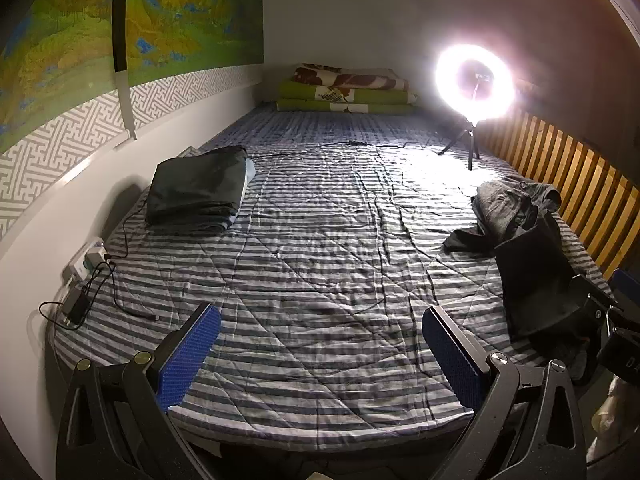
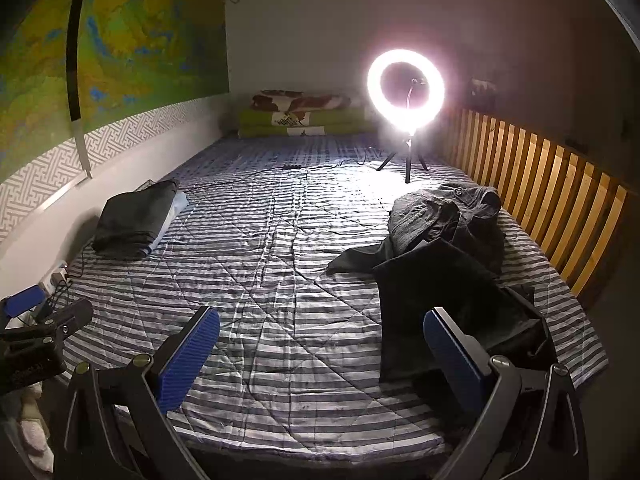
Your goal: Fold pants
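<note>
Dark pants point(image 1: 528, 256) lie crumpled on the right side of the striped bed point(image 1: 320, 264), one leg stretched toward the near edge. In the right wrist view the same pants point(image 2: 444, 280) sit just ahead and right of the right gripper point(image 2: 320, 344), whose blue-padded jaws are open and empty. The left gripper point(image 1: 320, 344) hovers over the near bed edge, open with nothing between its fingers. The right gripper's body point(image 1: 612, 328) shows at the right edge of the left wrist view; the left gripper's body point(image 2: 36, 336) shows at the far left of the right wrist view.
A folded dark stack point(image 1: 198, 190) rests on the left by the wall. A lit ring light point(image 1: 474, 84) on a tripod stands at the back right, its cable crossing the bed. Folded blankets point(image 1: 346, 90) lie at the head. A power strip point(image 1: 86, 260) and charger sit left. Wooden slats point(image 2: 540, 184) line the right.
</note>
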Demonstrator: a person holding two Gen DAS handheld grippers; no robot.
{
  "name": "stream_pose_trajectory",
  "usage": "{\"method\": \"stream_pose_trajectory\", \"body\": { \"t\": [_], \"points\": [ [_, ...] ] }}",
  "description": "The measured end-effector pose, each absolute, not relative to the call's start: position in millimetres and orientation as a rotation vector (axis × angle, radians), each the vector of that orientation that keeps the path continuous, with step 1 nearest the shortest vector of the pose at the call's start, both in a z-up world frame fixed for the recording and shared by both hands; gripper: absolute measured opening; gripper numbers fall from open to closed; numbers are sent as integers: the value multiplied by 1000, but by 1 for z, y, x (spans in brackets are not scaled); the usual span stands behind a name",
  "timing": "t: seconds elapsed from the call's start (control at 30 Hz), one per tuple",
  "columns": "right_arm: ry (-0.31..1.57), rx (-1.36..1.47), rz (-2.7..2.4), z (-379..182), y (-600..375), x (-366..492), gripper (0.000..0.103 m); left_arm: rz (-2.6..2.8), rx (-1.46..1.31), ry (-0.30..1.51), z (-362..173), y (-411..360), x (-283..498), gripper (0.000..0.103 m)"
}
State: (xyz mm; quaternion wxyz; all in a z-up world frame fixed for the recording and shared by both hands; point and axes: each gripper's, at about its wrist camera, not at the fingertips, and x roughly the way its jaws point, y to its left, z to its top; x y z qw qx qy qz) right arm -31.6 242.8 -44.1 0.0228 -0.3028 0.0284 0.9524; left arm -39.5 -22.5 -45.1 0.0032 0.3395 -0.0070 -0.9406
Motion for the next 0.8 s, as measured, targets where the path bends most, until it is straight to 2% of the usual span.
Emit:
{"method": "stream_pose_trajectory", "body": {
  "t": [0.8],
  "points": [
    [82,-933,2952,-40,241,-33,100,-2977,1043,-46,-38,-18,-41,102]
  ]
}}
